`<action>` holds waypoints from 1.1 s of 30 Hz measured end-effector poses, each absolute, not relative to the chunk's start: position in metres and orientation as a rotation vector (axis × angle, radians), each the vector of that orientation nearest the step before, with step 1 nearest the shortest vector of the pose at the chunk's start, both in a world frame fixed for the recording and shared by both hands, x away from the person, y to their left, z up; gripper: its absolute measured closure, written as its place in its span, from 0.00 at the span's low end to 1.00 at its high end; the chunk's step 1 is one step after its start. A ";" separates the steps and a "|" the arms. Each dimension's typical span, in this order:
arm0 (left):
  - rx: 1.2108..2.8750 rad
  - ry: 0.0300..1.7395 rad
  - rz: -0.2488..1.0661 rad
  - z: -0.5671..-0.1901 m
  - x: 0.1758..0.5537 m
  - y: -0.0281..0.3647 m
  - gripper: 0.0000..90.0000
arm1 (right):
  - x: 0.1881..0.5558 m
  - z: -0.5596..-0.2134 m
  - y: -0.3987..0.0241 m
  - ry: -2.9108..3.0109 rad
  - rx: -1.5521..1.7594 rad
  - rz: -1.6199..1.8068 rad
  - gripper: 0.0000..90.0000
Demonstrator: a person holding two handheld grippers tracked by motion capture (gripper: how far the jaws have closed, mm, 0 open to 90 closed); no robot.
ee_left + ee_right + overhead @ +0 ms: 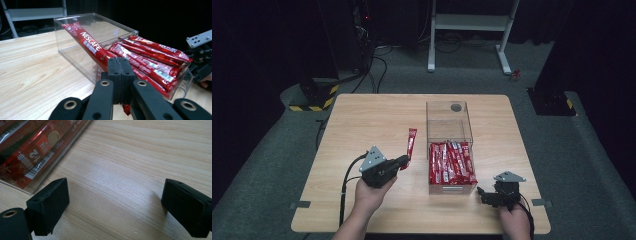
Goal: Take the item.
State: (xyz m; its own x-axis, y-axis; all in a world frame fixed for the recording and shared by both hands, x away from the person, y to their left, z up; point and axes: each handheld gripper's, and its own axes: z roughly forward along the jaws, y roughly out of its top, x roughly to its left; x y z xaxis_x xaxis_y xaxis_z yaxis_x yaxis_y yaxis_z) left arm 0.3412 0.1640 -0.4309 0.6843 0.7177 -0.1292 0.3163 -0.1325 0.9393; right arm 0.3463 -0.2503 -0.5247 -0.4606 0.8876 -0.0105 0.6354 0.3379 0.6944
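My left gripper (404,161) is shut on the lower end of a red Nescafe stick packet (411,142), held left of the clear box (449,120). In the left gripper view the closed jaws (119,67) pinch the packet (87,42), which slants up across the clear box (75,53). The box's pulled-out drawer (453,189) holds several red stick packets (451,161). My right gripper (482,196) rests on the table by the drawer's front right corner. It is open (115,206) with only bare wood between its jaws, and the drawer's packets (32,152) lie at the upper left.
The wooden table (362,120) has open room on its left half and along its far edge. A white desk frame (469,30) stands on the floor beyond the table. My right gripper (200,57) shows behind the drawer in the left gripper view.
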 end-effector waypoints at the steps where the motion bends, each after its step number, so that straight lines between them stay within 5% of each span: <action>1: 1.725 0.836 0.427 -0.431 0.341 0.164 1.00 | 0.346 -0.525 -0.250 2.219 1.343 0.888 0.08; 33: 1.719 1.019 0.462 -0.460 0.374 0.207 1.00 | 0.346 -0.525 -0.250 2.220 1.342 0.888 0.08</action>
